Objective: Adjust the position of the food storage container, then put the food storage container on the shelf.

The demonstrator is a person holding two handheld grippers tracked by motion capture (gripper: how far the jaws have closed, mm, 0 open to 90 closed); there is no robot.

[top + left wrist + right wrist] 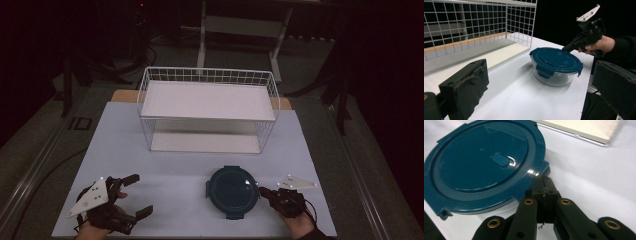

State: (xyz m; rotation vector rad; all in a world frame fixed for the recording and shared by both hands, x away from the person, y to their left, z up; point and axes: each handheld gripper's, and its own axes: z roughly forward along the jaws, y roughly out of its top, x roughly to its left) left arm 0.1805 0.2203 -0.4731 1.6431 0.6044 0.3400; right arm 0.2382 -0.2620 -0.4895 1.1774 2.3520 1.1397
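Right hand-held gripper (543,185) clenched, tips at lid tab | left hand-held gripper (134,196) released, idle | container (233,191) on table, before wire rack (207,107) | pry tab upward gently, steady bowl

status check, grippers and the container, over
Left hand-held gripper open, clear of container. Right hand-held gripper shut, tips at lid edge tab. Container lidded, on table before wire rack. Nothing in the way.

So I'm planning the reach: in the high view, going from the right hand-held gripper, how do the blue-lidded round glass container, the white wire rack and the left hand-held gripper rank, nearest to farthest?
1. Blue-lidded round glass container, touching the right hand-held gripper, to its left.
2. White wire rack, behind, at the table's middle.
3. Left hand-held gripper, far left.
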